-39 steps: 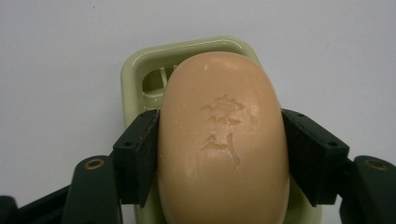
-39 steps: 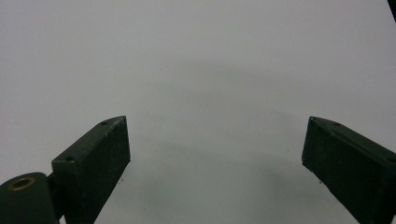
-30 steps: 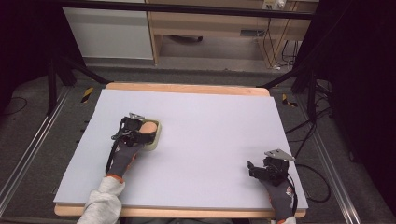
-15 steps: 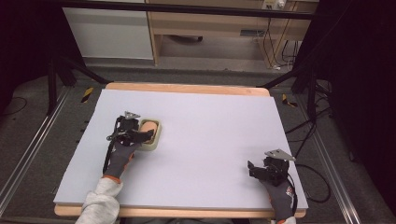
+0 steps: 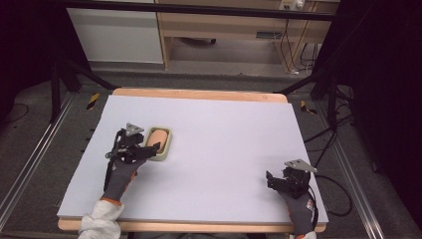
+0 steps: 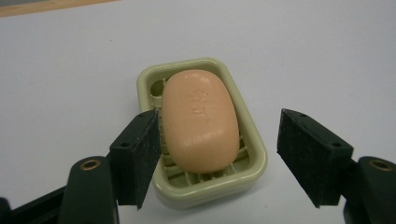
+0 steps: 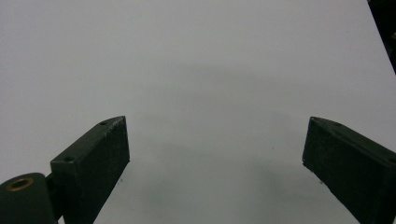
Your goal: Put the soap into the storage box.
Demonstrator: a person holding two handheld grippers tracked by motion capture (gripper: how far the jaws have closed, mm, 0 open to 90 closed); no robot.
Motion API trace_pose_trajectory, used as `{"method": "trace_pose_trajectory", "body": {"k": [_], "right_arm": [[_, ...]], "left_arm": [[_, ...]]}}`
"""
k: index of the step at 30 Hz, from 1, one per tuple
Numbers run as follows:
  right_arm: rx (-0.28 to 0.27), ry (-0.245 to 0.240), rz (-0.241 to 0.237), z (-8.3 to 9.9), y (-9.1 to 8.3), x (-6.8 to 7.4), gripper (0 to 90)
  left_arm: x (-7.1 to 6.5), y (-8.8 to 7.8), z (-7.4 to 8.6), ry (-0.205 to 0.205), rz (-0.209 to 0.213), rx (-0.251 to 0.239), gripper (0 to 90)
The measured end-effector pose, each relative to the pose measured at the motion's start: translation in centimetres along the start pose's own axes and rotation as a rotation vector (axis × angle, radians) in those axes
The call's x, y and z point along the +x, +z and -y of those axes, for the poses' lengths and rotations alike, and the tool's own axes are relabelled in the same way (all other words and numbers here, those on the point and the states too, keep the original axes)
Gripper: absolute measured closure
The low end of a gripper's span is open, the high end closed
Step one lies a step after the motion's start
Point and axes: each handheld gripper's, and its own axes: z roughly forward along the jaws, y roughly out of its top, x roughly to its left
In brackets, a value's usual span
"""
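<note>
Left gripper [image 6: 217, 163] up close, jaws apart and just been opening – nothing pinched, soap [image 6: 200, 120] sitting loose in the green soap dish [image 6: 254, 158] between the pads, left pad [image 6: 140, 154] right beside the bar, maybe brushing it. Main risk: clipping the dish rim on the way out and skidding the whole thing across the slick white table [image 5: 224, 149], or tipping the bar off its ribs. Further off, right gripper [image 5: 286, 181] parked near the table's front right corner, jaws wide open on nothing – no help steadying anything from there.

One soap bar [image 6: 201, 120], one soap dish [image 6: 252, 140], two grippers, one table [image 5: 224, 139].
</note>
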Motion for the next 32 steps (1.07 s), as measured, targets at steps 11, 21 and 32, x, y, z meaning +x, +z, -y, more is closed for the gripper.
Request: {"method": "trace_pose_trajectory", "body": {"k": [11,21,32], "right_arm": [[-0.004,0.016,0.019,0.1,-0.2,-0.4,7.1],[-0.006,0.029,0.032,0.2,-0.3,-0.8,6.9],[-0.006,0.039,0.040,0.3,-0.4,-1.1,6.8]], "left_arm": [[-0.2,-1.8,2.2,0.009,-0.031,-0.043,28.6],[0.7,-2.9,4.9,-0.007,-0.048,-0.021,26.9],[1.6,-3.5,7.1,-0.009,-0.080,0.005,25.5]]}}
